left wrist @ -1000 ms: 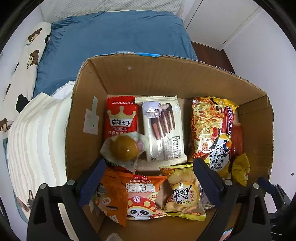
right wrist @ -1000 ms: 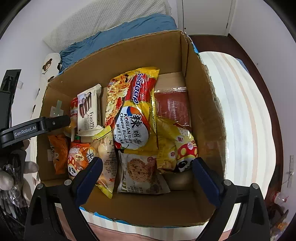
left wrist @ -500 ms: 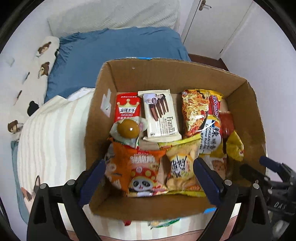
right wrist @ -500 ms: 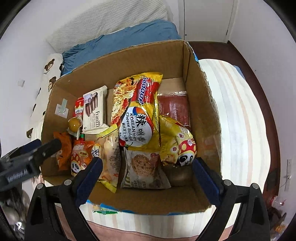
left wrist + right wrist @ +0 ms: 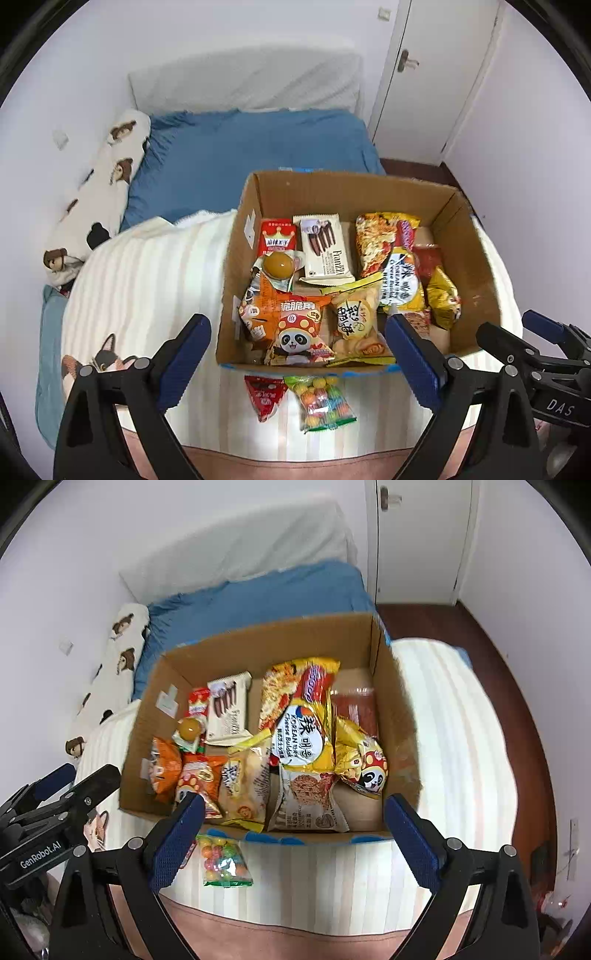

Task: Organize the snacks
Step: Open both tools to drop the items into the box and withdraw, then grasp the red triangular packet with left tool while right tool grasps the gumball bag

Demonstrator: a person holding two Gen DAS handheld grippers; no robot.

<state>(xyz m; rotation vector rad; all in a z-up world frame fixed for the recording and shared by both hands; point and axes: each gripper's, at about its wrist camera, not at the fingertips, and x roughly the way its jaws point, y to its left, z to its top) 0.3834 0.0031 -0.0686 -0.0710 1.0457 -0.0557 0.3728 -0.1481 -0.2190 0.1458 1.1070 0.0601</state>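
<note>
**Both grippers pulled back from the snack box**

Pulled back since a second ago, both grippers now sit short of the cardboard box (image 5: 236,258), so its whole outline shows in each wrist view and two packets on the bed come into sight. The left gripper (image 5: 295,354) has its blue-padded jaws spread wide and holds nothing. The right gripper (image 5: 293,836) is likewise spread wide with nothing between its pads.

The box stands on a cream striped blanket (image 5: 147,280). In the left wrist view a red crown packet (image 5: 277,239) lies at 11 o'clock inside the box, with a white Franzi wafer pack (image 5: 325,251) just beside it toward 12 o'clock. A round amber jelly cup (image 5: 277,266) rests on the red packet's lower edge. An orange panda snack bag (image 5: 295,325) lies at 7 o'clock, touching a yellow cracker bag (image 5: 354,321) at 6 o'clock. A long yellow Korean noodle packet (image 5: 391,258) runs along the 2 o'clock side, and a small yellow panda bag (image 5: 441,299) lies near the right wall at 4 o'clock. In the right wrist view a cookie packet (image 5: 308,801) lies at 6 o'clock under the noodle packet's end.

Outside the box, just beside its near wall, lie a red triangular packet (image 5: 264,397) and a clear bag of coloured candy balls (image 5: 325,402), touching each other. A blue sheet (image 5: 240,147) covers the bed beyond, with a bear-print pillow (image 5: 99,199) at 10 o'clock.
</note>
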